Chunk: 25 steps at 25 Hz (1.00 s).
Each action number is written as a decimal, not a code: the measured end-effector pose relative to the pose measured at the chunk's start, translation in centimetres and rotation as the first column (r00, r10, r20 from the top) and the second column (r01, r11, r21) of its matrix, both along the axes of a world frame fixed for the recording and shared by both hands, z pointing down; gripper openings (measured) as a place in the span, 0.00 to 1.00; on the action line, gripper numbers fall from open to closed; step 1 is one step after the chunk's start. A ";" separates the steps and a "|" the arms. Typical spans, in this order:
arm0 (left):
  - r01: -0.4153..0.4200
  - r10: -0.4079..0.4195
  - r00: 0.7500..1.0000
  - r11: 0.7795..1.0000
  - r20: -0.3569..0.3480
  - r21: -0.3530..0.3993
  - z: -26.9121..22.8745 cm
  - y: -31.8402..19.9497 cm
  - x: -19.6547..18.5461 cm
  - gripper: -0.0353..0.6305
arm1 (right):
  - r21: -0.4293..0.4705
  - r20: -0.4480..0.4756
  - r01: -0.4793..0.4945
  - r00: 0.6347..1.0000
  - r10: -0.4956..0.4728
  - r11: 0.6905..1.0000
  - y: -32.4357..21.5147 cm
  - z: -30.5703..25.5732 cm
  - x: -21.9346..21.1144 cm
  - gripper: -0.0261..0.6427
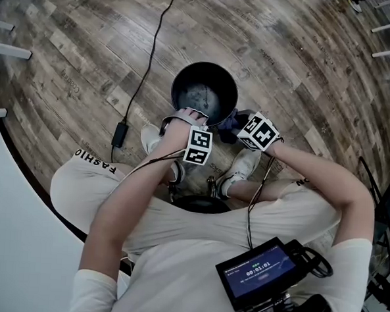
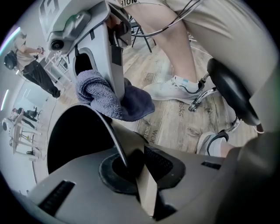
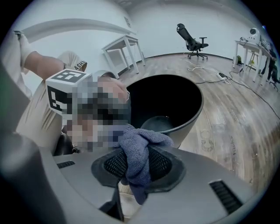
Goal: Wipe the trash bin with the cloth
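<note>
The left gripper view alone shows the left hand-held gripper (image 2: 131, 164) clamping the rim of the round black trash bin (image 2: 74, 140). The right hand-held gripper (image 3: 135, 170) pinches a dark-blue terry cloth (image 3: 142, 144) beside it, with wooden floor (image 1: 89, 47) open beyond.

The letters "FASHIO" are noted, upside down, on a pale trouser leg (image 1: 97, 162), a timer reading "00:01:01" is displayed on the small screen (image 1: 259, 268) in the head view, and faint print on the floor planks (image 2: 151, 133) cannot be read with certainty.
</note>
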<state>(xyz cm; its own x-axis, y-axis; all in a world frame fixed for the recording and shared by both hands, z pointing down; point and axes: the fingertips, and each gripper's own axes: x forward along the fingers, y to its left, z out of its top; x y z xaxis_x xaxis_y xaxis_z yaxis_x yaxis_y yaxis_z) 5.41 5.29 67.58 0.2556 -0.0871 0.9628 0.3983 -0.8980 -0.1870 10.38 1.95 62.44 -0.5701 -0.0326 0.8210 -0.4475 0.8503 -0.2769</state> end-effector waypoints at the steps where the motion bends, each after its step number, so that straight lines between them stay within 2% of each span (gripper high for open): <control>1: -0.003 0.003 1.000 1.000 0.000 0.002 0.0 0.0 0.0 0.14 | 0.001 -0.005 0.000 1.000 0.000 1.000 0.0 0.3 0.0 0.20; 13: -0.023 0.024 1.000 1.000 -0.007 0.014 0.0 0.0 0.0 0.14 | 0.009 -0.101 -0.006 0.995 0.007 1.000 -0.4 8.1 0.4 0.20; 25: -0.034 0.035 0.999 0.999 -0.014 0.022 -0.2 -0.2 0.1 0.14 | 0.067 -0.176 -0.111 0.977 0.122 0.992 -2.0 17.9 1.7 0.20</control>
